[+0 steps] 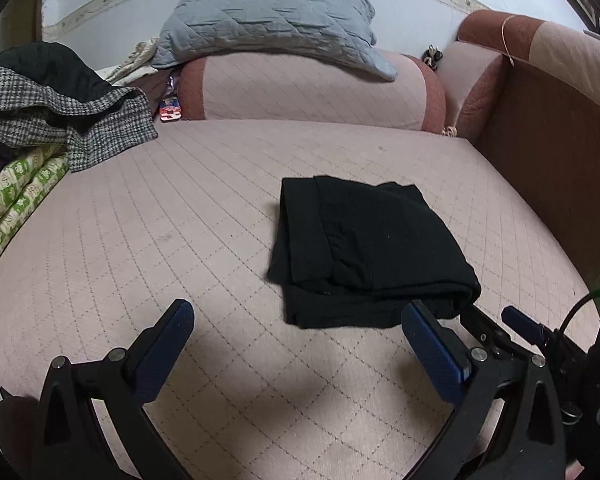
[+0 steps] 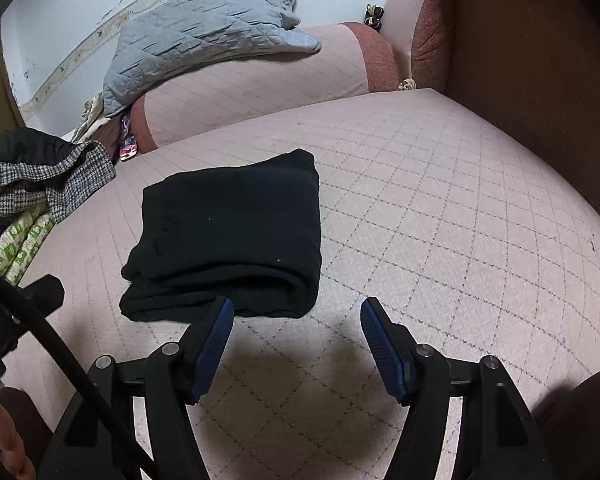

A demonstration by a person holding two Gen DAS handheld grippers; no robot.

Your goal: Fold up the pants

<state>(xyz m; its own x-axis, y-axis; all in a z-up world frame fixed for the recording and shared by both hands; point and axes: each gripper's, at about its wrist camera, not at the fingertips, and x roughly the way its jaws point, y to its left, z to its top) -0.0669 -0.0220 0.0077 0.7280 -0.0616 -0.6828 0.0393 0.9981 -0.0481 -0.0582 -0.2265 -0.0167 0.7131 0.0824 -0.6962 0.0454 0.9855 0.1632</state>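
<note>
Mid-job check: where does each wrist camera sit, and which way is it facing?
Left wrist: on the left gripper, low over the bed, facing the folded black pants; the right gripper shows alongside.
Right wrist: on the right gripper, facing the pants' near edge.
Shared: pants, grey pillow, both grippers open.
</note>
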